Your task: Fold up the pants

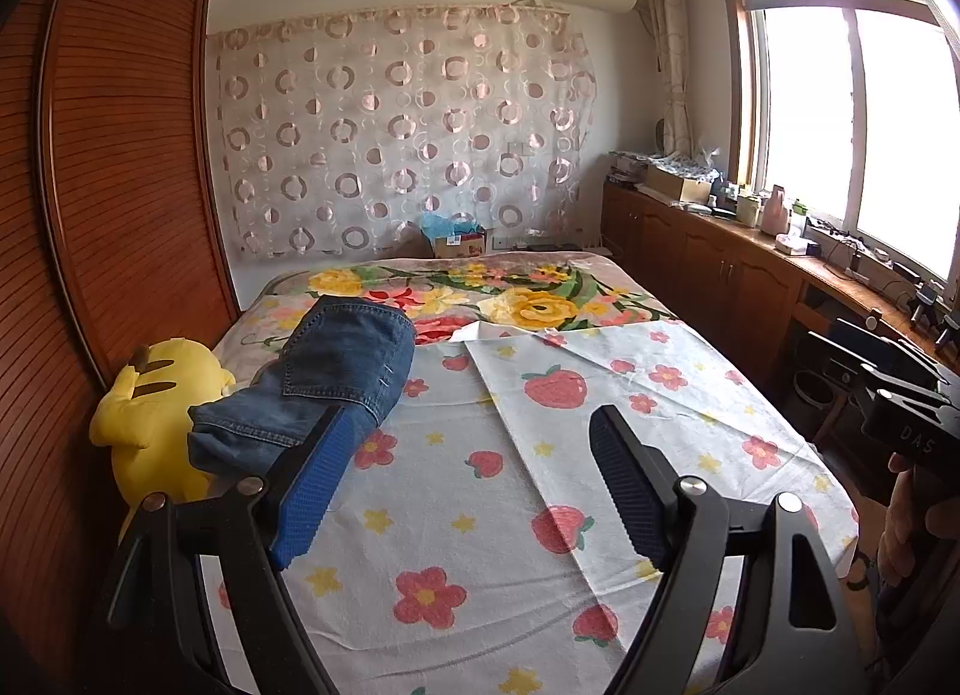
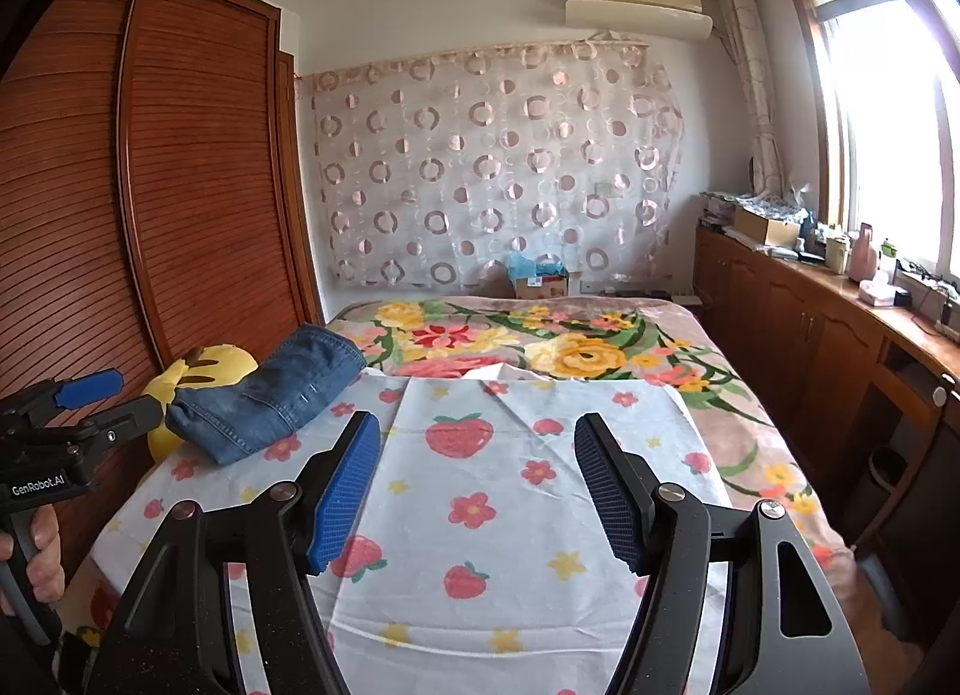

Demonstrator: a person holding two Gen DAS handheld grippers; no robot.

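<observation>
Jeans (image 1: 336,371) folded; only right view shows left hand-held gripper (image 2: 114,395) released sideways.

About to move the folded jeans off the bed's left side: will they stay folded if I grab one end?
Probably not. The jeans are soft denim in loose layers, so a one-end lift would likely unfold them. They lean on the yellow plush toy, so pushing may shift it.

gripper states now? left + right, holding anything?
Left gripper: open, holding nothing; the folded jeans lie on the bed beyond it.
Right gripper: open, nothing between its jaws, over the strawberry sheet.
</observation>
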